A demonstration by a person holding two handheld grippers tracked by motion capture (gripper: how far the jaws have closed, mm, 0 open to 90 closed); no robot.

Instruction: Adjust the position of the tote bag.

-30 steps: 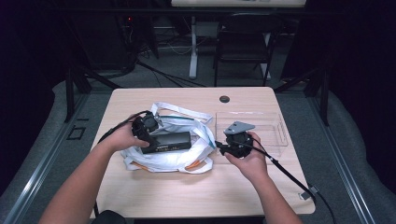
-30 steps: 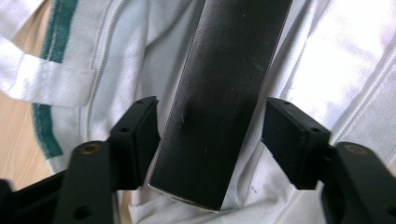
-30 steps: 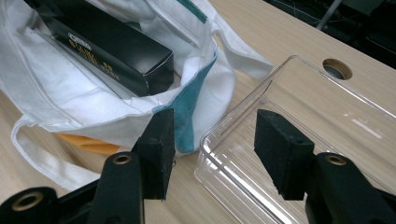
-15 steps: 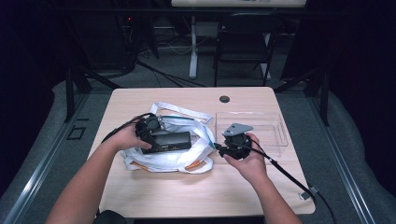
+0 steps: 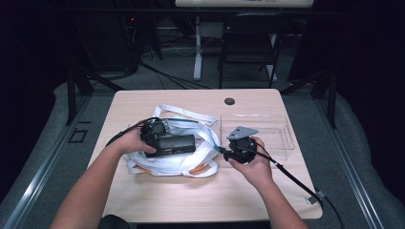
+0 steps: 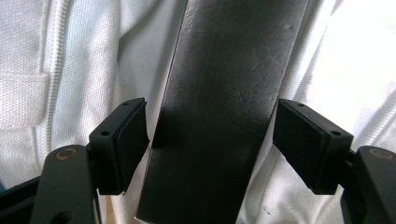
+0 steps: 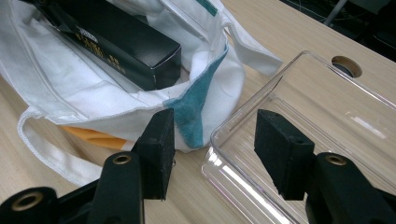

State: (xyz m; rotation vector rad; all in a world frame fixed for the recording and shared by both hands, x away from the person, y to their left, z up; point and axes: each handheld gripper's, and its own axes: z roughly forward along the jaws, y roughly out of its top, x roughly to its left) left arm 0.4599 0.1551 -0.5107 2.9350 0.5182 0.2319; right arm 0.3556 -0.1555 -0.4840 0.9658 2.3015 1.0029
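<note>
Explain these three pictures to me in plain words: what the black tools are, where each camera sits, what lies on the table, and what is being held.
A person sits at a wooden table with a hand-held gripper in each hand: a black tool with two jaws.

The high view looks down from above the person's side. There the left hand-held gripper is at a black box lying in a white cloth bag, and the right hand-held gripper is by a clear plastic tray.

The other two pictures come from cameras riding on the tools. In the left gripper view the jaws have just been opening; the black box lies between the pads, apparently without being squeezed. In the right gripper view the jaws stand open with nothing between them, aimed at the bag's edge and the tray's corner.
</note>
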